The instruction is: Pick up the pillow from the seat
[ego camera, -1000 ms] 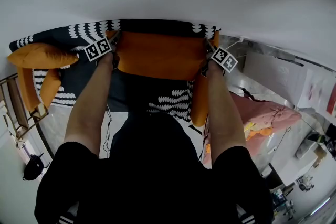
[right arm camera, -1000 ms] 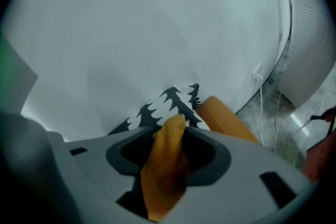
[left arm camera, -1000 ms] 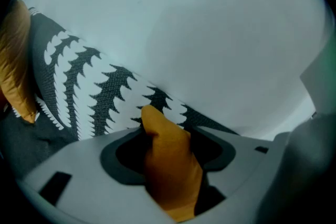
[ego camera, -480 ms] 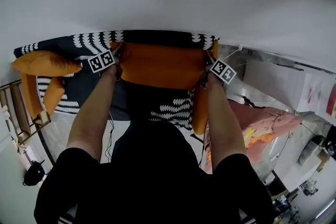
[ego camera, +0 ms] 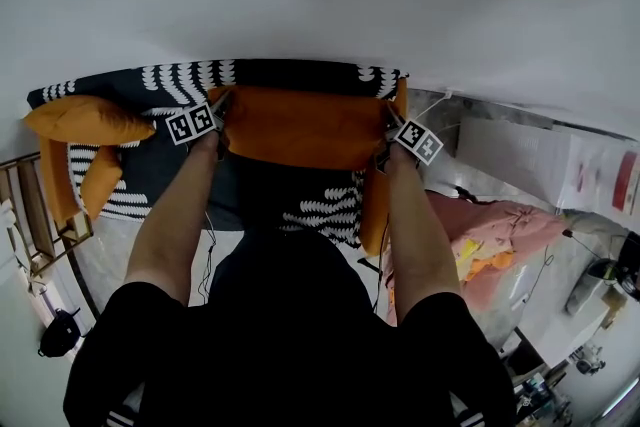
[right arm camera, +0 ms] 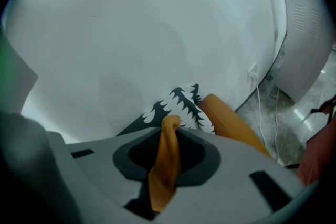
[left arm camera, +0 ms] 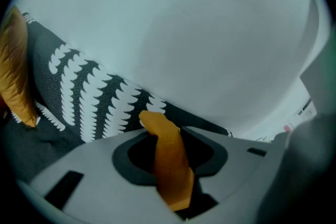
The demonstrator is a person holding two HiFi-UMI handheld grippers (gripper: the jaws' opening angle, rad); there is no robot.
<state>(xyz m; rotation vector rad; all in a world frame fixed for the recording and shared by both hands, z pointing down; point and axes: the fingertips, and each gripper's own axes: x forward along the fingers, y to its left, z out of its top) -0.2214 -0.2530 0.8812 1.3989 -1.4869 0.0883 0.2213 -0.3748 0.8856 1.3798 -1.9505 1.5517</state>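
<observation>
An orange pillow (ego camera: 300,126) lies across the seat of a dark sofa with a white leaf pattern (ego camera: 180,75), against the white wall. My left gripper (ego camera: 222,111) is at the pillow's left top corner, and its jaws are closing with a fold of the orange cloth (left arm camera: 169,161) pinched between them. My right gripper (ego camera: 388,121) is at the right top corner, jaws also closing, and a fold of orange cloth (right arm camera: 164,168) is squeezed between them. In both gripper views the cloth stands up out of the jaw gap.
A second orange pillow (ego camera: 85,119) rests on the sofa's left end above a wooden frame (ego camera: 30,205). An orange sofa arm (ego camera: 378,195) stands at the right. Pink bedding (ego camera: 490,230) and a white cabinet (ego camera: 520,155) lie to the right, with cables (right arm camera: 260,107) along the wall.
Both grippers have closed onto the pillow's top corners. The view has shifted slightly, and the pillow's top edge now looks a little bunched between the two grippers.
</observation>
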